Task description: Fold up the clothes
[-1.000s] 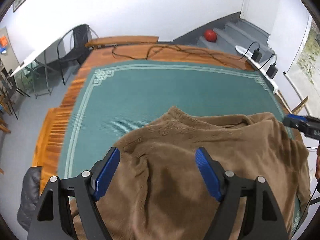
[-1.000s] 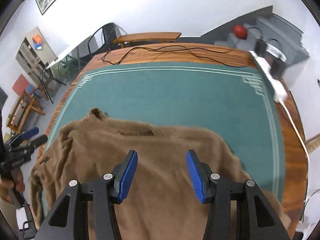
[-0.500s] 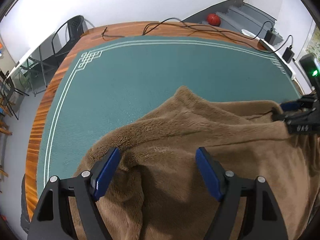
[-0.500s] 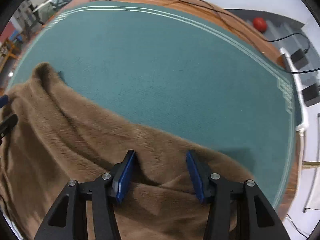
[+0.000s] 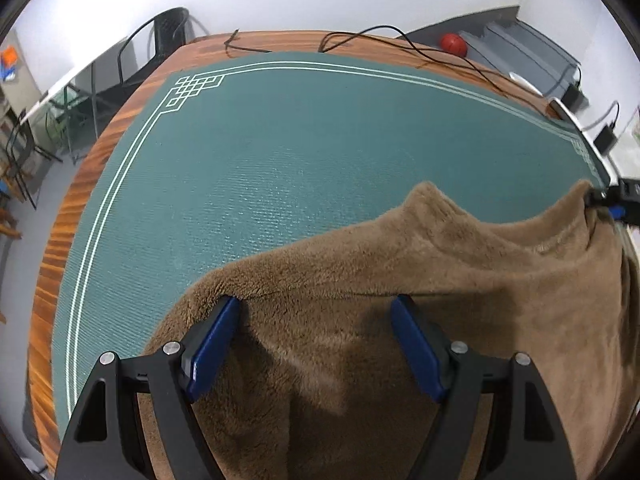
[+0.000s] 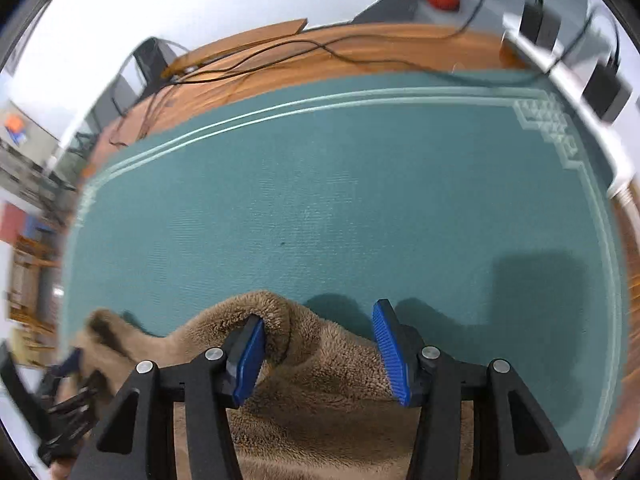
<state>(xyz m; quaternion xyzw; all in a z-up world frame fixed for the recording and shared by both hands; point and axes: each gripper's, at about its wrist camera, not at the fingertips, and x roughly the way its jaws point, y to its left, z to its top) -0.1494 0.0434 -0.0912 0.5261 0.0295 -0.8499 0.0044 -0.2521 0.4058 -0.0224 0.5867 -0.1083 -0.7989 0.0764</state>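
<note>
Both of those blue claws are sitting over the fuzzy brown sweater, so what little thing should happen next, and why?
Probably close both grippers on the fabric. The left gripper and right gripper are open, each straddling the far edge of the brown sweater on the green mat. With nothing pinched, the edge can't be lifted to fold.

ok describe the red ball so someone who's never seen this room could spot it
Start at the wooden table under the green mat, then look past its far right edge to the grey steps. The round red ball sits there, the only red thing near the black cables.
</note>
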